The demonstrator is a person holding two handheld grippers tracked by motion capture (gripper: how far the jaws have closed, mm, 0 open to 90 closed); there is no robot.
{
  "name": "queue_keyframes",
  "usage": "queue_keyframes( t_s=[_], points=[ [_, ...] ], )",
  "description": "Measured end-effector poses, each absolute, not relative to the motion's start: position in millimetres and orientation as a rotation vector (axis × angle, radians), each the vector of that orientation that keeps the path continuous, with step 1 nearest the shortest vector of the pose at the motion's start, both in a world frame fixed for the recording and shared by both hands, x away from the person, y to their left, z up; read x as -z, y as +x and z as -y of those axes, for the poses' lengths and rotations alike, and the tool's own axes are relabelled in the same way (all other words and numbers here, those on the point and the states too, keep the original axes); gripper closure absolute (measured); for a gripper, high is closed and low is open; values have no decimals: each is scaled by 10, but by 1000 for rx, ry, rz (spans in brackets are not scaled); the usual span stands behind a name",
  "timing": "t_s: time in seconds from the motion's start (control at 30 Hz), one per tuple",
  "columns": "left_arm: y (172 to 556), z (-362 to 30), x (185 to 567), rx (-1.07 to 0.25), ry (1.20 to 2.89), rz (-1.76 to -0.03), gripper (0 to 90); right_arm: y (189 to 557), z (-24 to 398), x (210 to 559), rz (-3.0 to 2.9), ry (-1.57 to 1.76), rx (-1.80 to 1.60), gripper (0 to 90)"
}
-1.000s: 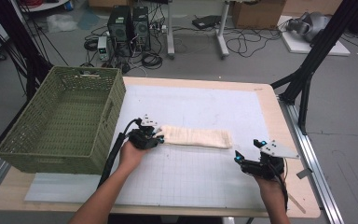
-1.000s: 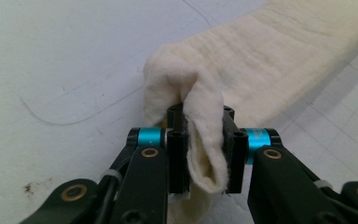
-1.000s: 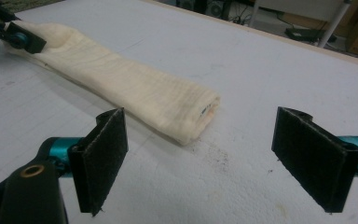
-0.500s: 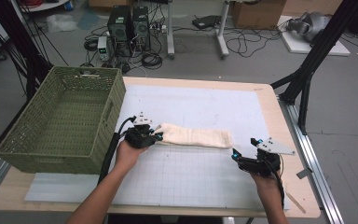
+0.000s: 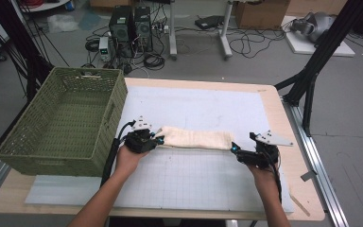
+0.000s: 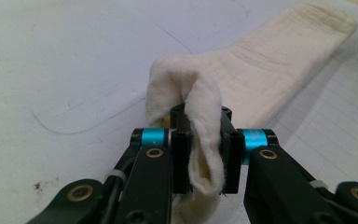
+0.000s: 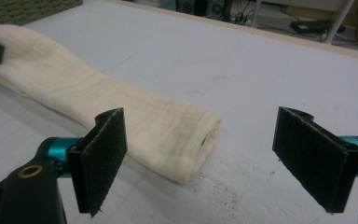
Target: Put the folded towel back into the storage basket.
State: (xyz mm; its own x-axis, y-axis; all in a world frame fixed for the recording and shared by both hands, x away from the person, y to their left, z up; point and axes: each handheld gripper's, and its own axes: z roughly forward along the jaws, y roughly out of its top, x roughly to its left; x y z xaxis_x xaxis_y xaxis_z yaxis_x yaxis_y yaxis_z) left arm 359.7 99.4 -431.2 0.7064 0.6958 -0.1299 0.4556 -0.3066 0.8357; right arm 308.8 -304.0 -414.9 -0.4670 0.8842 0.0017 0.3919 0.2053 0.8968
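Observation:
A cream folded towel [image 5: 196, 138] lies in a long strip across the white mat. My left gripper [image 5: 157, 140] is shut on the towel's left end; in the left gripper view the cloth [image 6: 204, 140] bunches up between the two black jaws of the gripper [image 6: 204, 158]. My right gripper [image 5: 234, 150] stands open just short of the towel's right end. In the right gripper view, the towel's folded end [image 7: 168, 128] lies ahead of the gripper [image 7: 209, 158], between the wide-spread pads and nearer the left one [image 7: 103, 156], touching neither.
A green woven basket [image 5: 66, 123] stands at the table's left, close to my left hand. The white gridded mat [image 5: 194, 175] covers most of the wooden table [image 5: 283, 109]. Black frame legs and cables lie beyond the far edge.
My right gripper has moved left toward the towel's right end. The left gripper stays shut on the left end, nearly in the same place.

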Motion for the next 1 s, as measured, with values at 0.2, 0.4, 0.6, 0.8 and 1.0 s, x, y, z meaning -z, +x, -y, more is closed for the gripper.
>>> queue_keyframes(
  t_s=[0.2, 0.4, 0.6, 0.8, 1.0],
  points=[
    [3600, -1001, 4308, -318, 1950, -887, 786, 3250, 2948, 4245, -2017, 1215, -1148, 161],
    [3598, -1009, 4302, -319, 1956, -883, 785, 3398, 2867, 4339, -2074, 1265, -1114, 163],
    [3591, -1004, 4299, -321, 1951, -882, 785, 3440, 2844, 4381, -2095, 1269, -1097, 183],
    [3586, -999, 4298, -317, 1946, -884, 785, 3500, 2839, 4472, -2136, 1331, -1065, 258],
    [3578, -1002, 4315, -319, 1952, -880, 785, 3500, 2816, 4495, -2195, 1351, -1089, 454]
  ],
)
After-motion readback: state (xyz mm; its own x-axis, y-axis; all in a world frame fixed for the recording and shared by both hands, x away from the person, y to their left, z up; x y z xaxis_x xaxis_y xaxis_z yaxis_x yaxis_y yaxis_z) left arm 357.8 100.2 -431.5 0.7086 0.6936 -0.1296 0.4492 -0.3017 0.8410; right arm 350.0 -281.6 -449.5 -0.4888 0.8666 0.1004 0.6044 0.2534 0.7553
